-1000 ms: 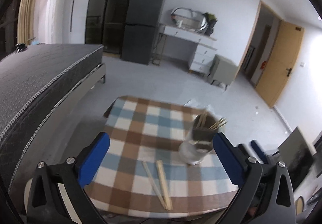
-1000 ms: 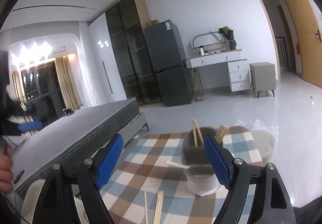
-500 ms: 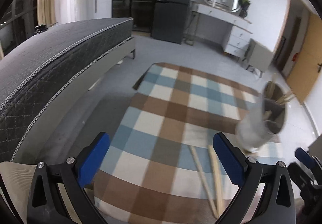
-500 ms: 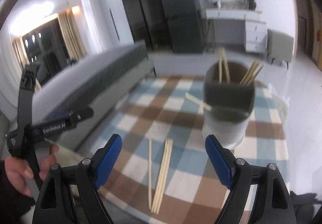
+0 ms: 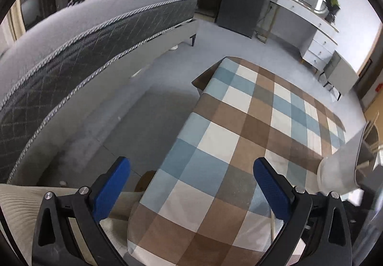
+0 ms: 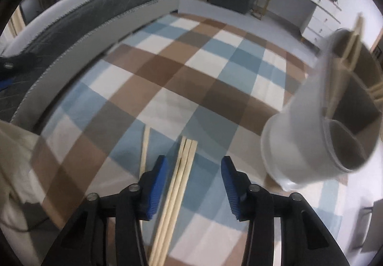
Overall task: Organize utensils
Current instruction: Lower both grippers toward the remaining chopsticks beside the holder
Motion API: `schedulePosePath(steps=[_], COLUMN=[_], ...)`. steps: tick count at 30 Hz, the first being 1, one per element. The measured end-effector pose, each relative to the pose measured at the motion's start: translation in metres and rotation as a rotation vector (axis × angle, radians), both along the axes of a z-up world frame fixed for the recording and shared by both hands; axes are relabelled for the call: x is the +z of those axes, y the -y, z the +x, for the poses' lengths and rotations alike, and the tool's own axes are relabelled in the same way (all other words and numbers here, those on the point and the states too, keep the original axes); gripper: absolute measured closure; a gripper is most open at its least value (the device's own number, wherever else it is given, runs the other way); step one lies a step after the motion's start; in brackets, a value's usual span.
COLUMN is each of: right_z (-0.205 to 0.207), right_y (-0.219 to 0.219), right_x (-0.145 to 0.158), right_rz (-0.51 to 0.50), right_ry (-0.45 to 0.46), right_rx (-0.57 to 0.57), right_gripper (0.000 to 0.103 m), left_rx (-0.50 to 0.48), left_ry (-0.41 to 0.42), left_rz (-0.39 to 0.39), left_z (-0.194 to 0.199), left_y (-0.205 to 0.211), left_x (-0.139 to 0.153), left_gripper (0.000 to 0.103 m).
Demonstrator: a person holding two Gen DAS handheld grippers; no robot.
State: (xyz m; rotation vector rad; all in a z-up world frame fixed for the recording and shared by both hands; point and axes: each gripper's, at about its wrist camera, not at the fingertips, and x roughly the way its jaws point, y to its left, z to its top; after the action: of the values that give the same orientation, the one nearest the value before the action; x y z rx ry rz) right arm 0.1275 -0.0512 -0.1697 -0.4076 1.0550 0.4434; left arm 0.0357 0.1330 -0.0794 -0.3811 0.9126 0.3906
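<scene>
Grippers tilt steeply down: right gripper (image 6: 192,170) closing around chopsticks (image 6: 184,158) untouched, left gripper (image 5: 191,184) wide, empty.

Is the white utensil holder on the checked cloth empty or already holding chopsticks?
Holding some. Wooden chopsticks stick up out of the white utensil holder, while others lie loose on the checked cloth.

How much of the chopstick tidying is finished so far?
Partly done: several chopsticks already stand in the white holder. In hand: the right gripper, jaws just closing, straddles the bundle of chopsticks without pinching yet. Left: that bundle and a single chopstick beside it.
</scene>
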Motion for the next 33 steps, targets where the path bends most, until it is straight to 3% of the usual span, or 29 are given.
schedulePosePath(steps=[5, 11, 17, 25, 28, 30, 33], right_z=[0.009, 0.018, 0.024, 0.031, 0.031, 0.03, 0.024], right_y=[-0.007, -0.004, -0.01, -0.019, -0.023, -0.025, -0.029], right_x=[-0.018, -0.024, -0.03, -0.032, -0.032, -0.033, -0.033], right_rz=[-0.098, -0.083, -0.101, -0.112, -0.103, -0.084, -0.085], right_ry=[0.005, -0.032, -0.075, -0.058, -0.055, -0.06, -0.039], right_rx=[-0.025, -0.057, -0.034, -0.024, -0.019, -0.023, -0.011], right_gripper=[0.074, 0.079, 0.079, 0.079, 0.083, 0.094, 0.097], left_rx=[0.008, 0.012, 0.009, 0.018, 0.014, 0.012, 0.009], left_ry=[-0.027, -0.047, -0.057, -0.079, -0.078, -0.076, -0.085], left_rz=[-0.048, -0.103, -0.112, -0.127, -0.122, -0.121, -0.114], left_z=[0.005, 0.008, 0.007, 0.008, 0.008, 0.008, 0.009], left_y=[-0.008, -0.013, -0.013, -0.017, -0.017, -0.017, -0.016], left_x=[-0.005, -0.01, -0.01, -0.014, -0.014, -0.014, -0.017], left_gripper=[0.003, 0.003, 0.003, 0.003, 0.003, 0.003, 0.003])
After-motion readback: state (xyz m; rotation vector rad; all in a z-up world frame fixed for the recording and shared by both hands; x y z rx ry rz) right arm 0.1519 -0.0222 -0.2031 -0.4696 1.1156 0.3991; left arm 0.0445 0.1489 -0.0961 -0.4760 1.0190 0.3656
